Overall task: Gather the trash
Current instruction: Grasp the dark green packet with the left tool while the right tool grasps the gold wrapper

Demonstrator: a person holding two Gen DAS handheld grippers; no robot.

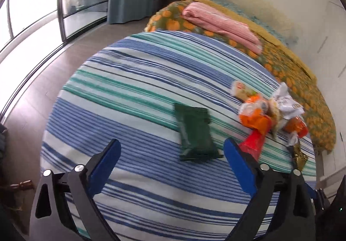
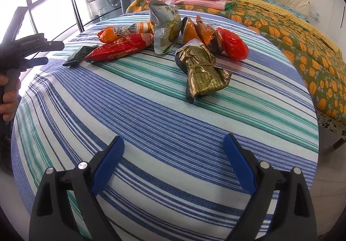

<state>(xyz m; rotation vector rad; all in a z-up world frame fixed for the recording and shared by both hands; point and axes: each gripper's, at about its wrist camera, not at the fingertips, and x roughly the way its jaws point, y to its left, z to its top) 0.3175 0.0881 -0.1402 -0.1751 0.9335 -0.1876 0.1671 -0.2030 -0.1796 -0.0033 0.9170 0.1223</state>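
Then, through the left wrist view, my left tongs (image 1: 172, 148) stood wide apart with nothing between the blue pads, hovering over the striped cloth (image 1: 134, 81) that covered the round surface. A dark green wrapper (image 1: 194, 133) lay flat on the cloth just ahead of the tongs, nearer the right pad. Further right sat the blurred heap of trash: a red packet (image 1: 253, 143), orange wrappers (image 1: 257, 121), a crumpled white bag (image 1: 285, 102) and a gold wrapper (image 1: 299, 155) near the cloth's edge. Beyond the surface lay the bed with its orange-patterned cover (image 1: 287, 72) and a folded pink cloth (image 1: 220, 23) on it. Through the right wrist view, my right tongs (image 2: 174, 148) were likewise spread wide and empty, low over the near part of the striped cloth (image 2: 164, 115), well apart from the trash. The pile was clearer there: the gold wrapper (image 2: 203, 70) lay closest, a red crumpled bag (image 2: 234, 44) just behind it to the right, brown-orange wrappers (image 2: 201, 32) beside that, a grey-green pouch (image 2: 166, 29) standing upright in the middle, the long red packet (image 2: 121, 48) and an orange packet (image 2: 125, 31) to the left, and the dark green wrapper (image 2: 79, 55) touching the red packet's tip. My left hand (image 2: 8, 98) gripped the other tool's handle at the left edge.
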